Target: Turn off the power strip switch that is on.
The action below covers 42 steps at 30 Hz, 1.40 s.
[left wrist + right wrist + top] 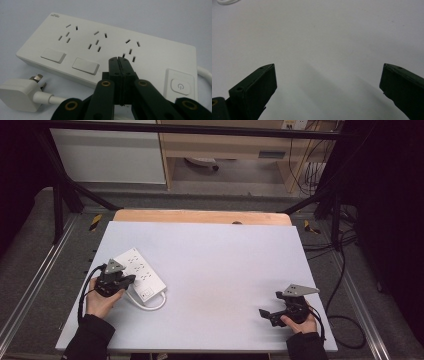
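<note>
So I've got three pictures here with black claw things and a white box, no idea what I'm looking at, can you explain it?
A person sits at a pale grey table holding a black handheld gripper in each hand. The high view looks down on it; the others come from cameras riding on the grippers. The left gripper, jaws closed and empty, hovers over a white plastic power strip with three sockets, its white plug lying unplugged beside it. The right gripper has its jaws wide open above bare table, holding nothing.
</note>
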### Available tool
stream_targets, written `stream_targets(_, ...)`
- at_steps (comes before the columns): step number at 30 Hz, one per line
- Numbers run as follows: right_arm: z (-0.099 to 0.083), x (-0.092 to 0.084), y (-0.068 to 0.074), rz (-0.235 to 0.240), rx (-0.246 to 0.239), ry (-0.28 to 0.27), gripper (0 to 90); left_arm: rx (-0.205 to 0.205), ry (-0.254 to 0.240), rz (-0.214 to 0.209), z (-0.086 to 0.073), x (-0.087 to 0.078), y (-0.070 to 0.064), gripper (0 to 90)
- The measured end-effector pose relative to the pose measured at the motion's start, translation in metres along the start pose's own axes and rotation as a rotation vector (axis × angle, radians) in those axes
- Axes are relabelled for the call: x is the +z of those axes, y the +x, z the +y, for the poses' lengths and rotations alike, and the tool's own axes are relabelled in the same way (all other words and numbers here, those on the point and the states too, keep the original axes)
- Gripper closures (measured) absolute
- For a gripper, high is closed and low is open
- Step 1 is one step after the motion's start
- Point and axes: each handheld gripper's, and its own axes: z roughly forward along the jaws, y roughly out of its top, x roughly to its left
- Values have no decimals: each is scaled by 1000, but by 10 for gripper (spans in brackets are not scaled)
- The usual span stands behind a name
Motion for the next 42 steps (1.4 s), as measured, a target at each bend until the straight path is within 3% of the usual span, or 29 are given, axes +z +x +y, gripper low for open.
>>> stream_targets(42, 0, 0, 0, -3, -5, 1, 16, 21, -15, 1, -3, 5, 1, 898)
